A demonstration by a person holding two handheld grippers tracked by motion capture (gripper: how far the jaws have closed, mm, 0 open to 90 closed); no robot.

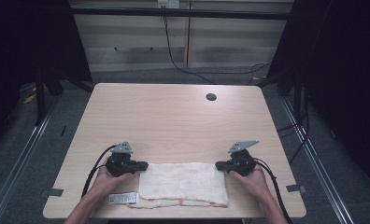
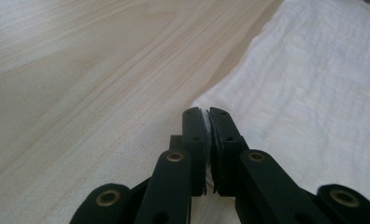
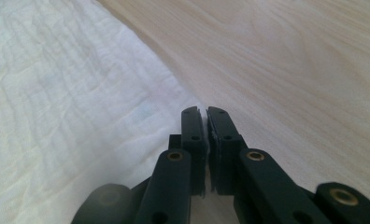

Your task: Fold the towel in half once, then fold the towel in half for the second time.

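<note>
A small white label (image 1: 123,198) sticks out from the towel's (image 1: 183,183) near left corner, and I can see dark print on it, but it is too small to read. The towel is my landmark: a white, folded, crinkly cloth lying flat near my edge of the wooden table (image 1: 174,116), with a faint reddish stripe along its near hem. My left gripper (image 1: 143,165) sits at the towel's far left corner, lying low and pointing in toward the cloth; in the left gripper view (image 2: 205,112) its jaws are pressed almost together, and a thin sliver of white fabric shows pinched between the pads at the tips, so I have that corner gripped. My right gripper (image 1: 219,164) sits at the towel's far right corner, pointing in toward the cloth from the other side. In the right gripper view (image 3: 203,110) its jaws are likewise drawn nearly together right at the towel's edge; a pale thread of something shows in the narrow slit, but I cannot tell for sure whether it is cloth. My hands rest on the table just outside the towel's two short ends, a black cable trailing back from each gripper. Well beyond the towel, toward the far right of the table, is a small round dark hole (image 1: 211,97).
</note>
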